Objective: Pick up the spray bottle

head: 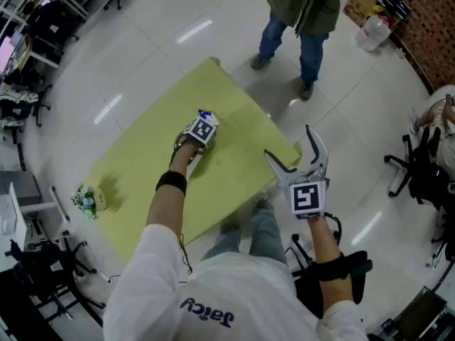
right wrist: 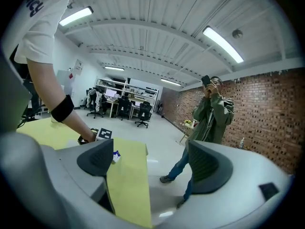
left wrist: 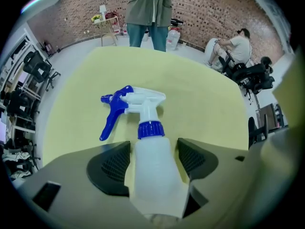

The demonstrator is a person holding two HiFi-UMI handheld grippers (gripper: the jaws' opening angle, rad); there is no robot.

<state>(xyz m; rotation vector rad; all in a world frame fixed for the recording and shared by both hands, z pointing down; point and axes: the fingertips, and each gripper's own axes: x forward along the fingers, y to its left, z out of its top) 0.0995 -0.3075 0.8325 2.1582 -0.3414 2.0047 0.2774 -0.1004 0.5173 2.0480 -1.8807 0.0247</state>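
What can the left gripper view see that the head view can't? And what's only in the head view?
Only the left gripper view shows the left hand-held gripper with its jaws squeezing the white body of the spray bottle. Only the head view shows the right hand-held gripper, open and empty beside the table's corner, and a small potted plant near another corner. Both show the yellow table, the spray bottle (the head view catches just its tip) and a person in a green jacket standing beyond the table.
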